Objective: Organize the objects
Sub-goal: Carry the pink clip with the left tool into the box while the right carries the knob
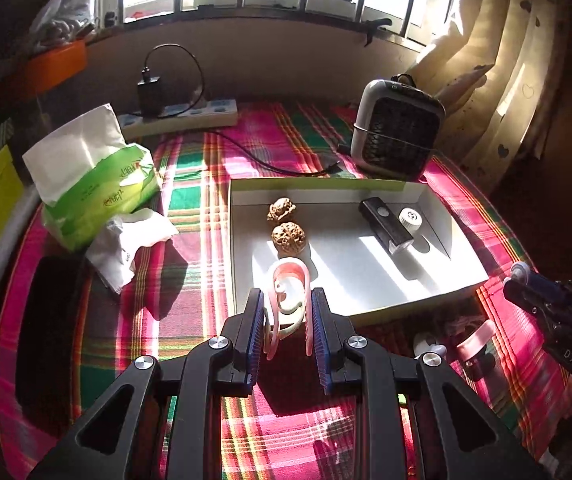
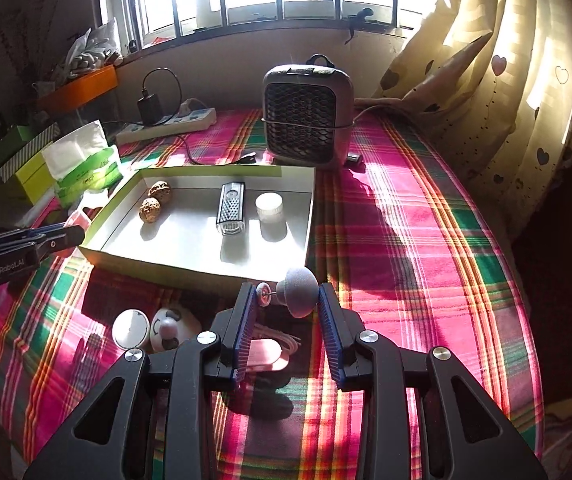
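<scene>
My left gripper [image 1: 288,295] is shut on a pink U-shaped clip [image 1: 287,276] with a pale loop inside it, held just above the near edge of the white tray [image 1: 350,272]. My right gripper [image 2: 285,289] is shut on a grey mushroom-shaped piece [image 2: 299,293] with a small white wheel on a pin, in front of the tray [image 2: 190,236]. In the tray lie two walnuts [image 1: 288,237], a black light [image 1: 386,224] and a small white jar [image 1: 410,219]. On the cloth below sit a white disc [image 2: 131,330], a panda-faced piece [image 2: 170,328] and a pink piece [image 2: 266,354].
A plaid cloth [image 2: 406,240] covers the table. Behind the tray stand a small grey fan heater [image 2: 306,116] and a power strip with a charger [image 1: 182,114]. A green tissue pack [image 1: 94,184] and boxes crowd the left. Curtains [image 2: 506,80] hang at the right.
</scene>
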